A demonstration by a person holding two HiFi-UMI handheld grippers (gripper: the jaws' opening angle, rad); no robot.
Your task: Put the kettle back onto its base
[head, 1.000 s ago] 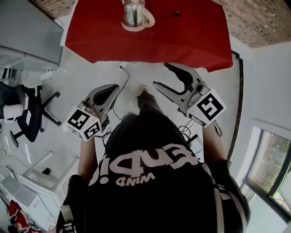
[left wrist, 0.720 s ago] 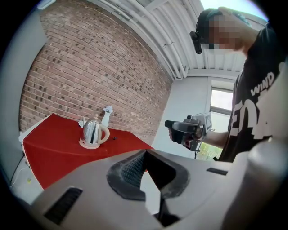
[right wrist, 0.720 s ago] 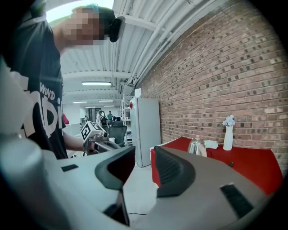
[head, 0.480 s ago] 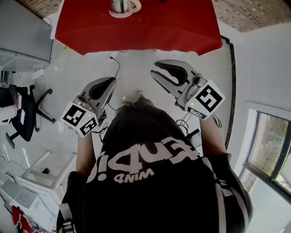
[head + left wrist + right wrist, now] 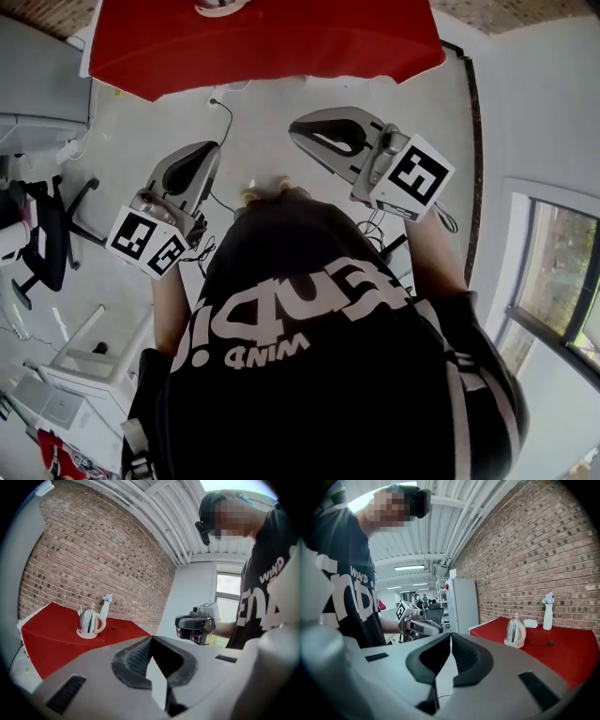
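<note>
Since a second ago the right hand-held gripper [image 5: 294, 131] has gone from wide open to fully closed with nothing between its jaws, and the red worktop [image 5: 281, 47] has slid further off as the person backs away. The left hand-held gripper [image 5: 210, 150] is closed on nothing too. The kettle [image 5: 515, 631] stands upright on its base [image 5: 514, 644], set back from the worktop's near edge. It is well apart from both hand-held grippers, out ahead of them across bare floor [image 5: 262, 112].
</note>
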